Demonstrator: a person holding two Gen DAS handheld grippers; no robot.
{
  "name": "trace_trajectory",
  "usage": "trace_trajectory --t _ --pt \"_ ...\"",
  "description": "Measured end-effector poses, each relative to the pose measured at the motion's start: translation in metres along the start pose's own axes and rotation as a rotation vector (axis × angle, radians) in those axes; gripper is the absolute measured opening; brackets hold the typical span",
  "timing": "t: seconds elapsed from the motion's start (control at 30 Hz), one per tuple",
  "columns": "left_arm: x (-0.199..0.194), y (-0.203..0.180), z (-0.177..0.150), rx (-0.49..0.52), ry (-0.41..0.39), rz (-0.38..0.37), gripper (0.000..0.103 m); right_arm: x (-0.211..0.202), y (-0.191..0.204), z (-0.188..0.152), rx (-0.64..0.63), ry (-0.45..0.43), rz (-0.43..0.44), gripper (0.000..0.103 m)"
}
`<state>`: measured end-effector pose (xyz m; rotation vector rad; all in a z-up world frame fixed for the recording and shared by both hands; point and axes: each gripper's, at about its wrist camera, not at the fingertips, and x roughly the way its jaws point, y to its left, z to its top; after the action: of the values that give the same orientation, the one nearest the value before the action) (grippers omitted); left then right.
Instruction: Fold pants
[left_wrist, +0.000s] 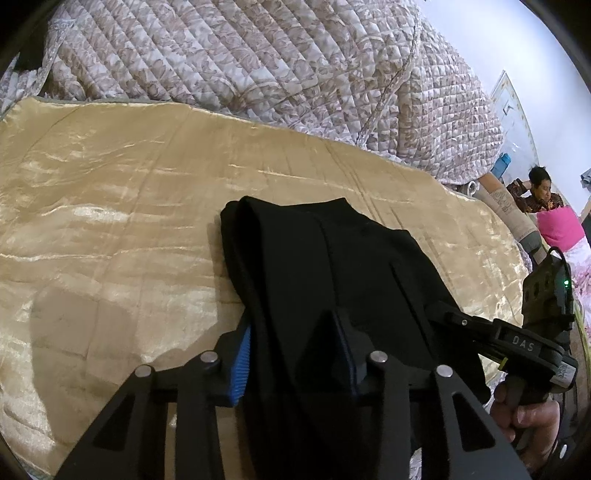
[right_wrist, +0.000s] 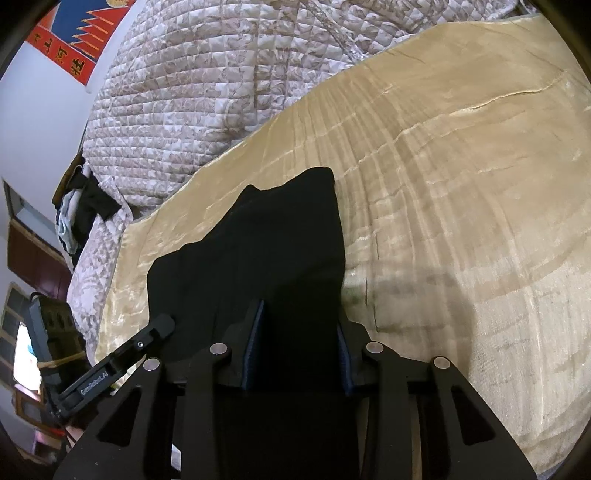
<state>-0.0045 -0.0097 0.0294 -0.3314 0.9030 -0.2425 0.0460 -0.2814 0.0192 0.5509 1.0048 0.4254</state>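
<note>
Pinching black pants (left_wrist: 332, 280) on the bed (left_wrist: 110, 184) with both left gripper (left_wrist: 295, 354) and right gripper (right_wrist: 299, 354) fingers at 6 o'clock; risk of bunched cloth slipping, skewing the fold.

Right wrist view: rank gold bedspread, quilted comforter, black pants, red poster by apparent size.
1. gold bedspread
2. quilted comforter
3. black pants, though nearness to the camera inflates them
4. red poster
</note>
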Motion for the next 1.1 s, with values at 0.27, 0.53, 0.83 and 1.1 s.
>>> trace_trajectory --t 0.27,0.53,0.83,1.1 --pt "-0.010 -0.004 0.004 0.005 -0.018 -0.028 0.028 -0.006 0.006 0.002 -0.022 -0.021 0.010 0.023" --pt "-0.020 -0.008 0.007 0.018 -0.031 -0.041 0.025 -0.019 0.019 0.001 -0.054 -0.047 0.035 0.019" --pt "-0.025 -0.010 0.007 0.030 -0.030 -0.027 0.024 -0.025 0.031 -0.002 -0.083 -0.054 0.048 0.018" --pt "-0.031 -0.017 0.022 0.064 -0.036 0.022 0.023 -0.023 0.051 0.006 -0.109 -0.041 0.065 0.015"
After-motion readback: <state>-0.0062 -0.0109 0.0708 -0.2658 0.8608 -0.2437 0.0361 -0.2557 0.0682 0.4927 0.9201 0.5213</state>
